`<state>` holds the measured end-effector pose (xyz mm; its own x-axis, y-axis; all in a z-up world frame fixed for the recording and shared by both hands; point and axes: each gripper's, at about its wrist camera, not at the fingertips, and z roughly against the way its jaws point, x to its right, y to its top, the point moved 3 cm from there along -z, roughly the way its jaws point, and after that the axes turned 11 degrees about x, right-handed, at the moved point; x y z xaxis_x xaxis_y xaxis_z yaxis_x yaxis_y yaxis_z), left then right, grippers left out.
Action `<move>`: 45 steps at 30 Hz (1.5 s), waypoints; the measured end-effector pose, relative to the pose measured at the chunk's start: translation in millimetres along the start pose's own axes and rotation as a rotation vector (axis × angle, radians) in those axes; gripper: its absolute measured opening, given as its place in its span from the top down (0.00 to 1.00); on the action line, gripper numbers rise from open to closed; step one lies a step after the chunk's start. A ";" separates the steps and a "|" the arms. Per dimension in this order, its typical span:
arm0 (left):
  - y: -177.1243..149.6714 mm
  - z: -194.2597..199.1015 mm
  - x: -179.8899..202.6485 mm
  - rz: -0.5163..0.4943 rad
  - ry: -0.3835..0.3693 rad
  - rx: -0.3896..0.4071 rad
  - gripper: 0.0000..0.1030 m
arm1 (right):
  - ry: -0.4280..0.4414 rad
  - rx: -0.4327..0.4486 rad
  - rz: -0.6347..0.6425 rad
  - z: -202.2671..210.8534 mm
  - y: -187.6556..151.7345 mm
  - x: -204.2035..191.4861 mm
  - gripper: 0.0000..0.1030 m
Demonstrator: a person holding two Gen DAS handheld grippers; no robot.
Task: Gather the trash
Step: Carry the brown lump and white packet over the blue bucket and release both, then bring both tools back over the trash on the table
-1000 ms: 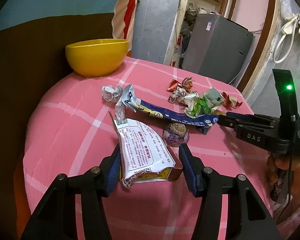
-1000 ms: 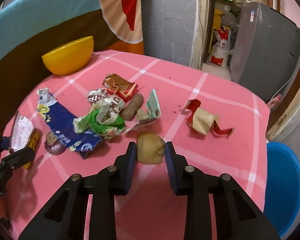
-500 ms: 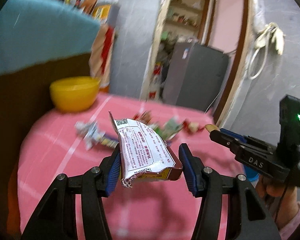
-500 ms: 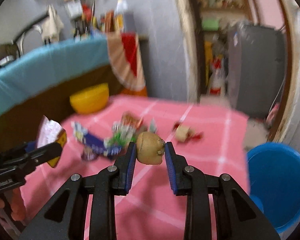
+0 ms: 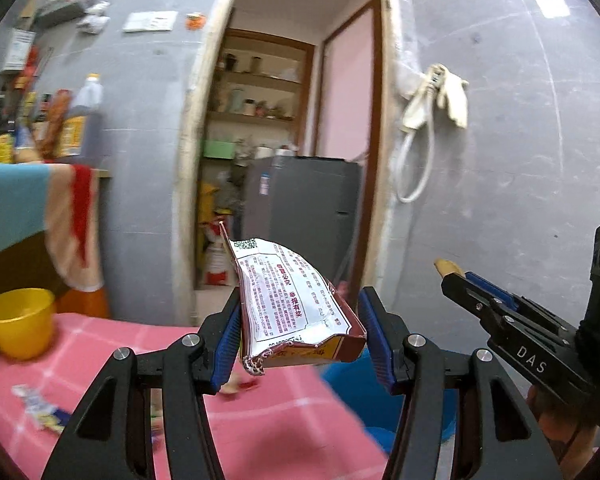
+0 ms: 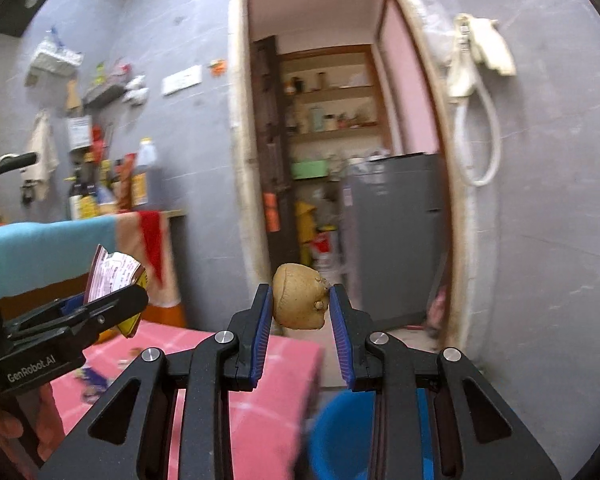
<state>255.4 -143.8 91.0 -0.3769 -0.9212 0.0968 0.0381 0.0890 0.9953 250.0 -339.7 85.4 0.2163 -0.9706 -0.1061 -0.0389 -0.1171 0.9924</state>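
Both your grippers have risen off the pink table (image 5: 112, 340) since a second ago and now ride in the air beyond its far right edge. Your left gripper (image 5: 300, 332) is clamped on the crumpled snack packet (image 5: 288, 304); your right gripper (image 6: 302, 312) pinches the potato (image 6: 298, 302). Since the blue bin (image 6: 340, 432) sits just below past that edge, keep both squeezes firm, centre each load over its mouth, lower, then let go.
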 end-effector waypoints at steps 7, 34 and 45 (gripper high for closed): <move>-23.0 -61.3 39.5 0.043 -0.103 -0.146 0.51 | -0.128 -0.077 -0.047 -4.3 -16.0 55.3 0.74; -47.6 -104.3 13.3 0.201 -0.038 -0.356 0.22 | -0.190 -0.189 -0.128 -8.2 -37.2 89.9 0.42; -5.8 -32.4 -35.3 0.141 0.117 -0.128 0.02 | -0.105 0.018 -0.105 -2.0 -11.0 37.4 0.00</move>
<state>298.5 -124.1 81.7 -0.2497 -0.9413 0.2271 0.2030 0.1784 0.9628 260.5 -374.3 70.6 0.1167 -0.9694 -0.2161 -0.0389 -0.2219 0.9743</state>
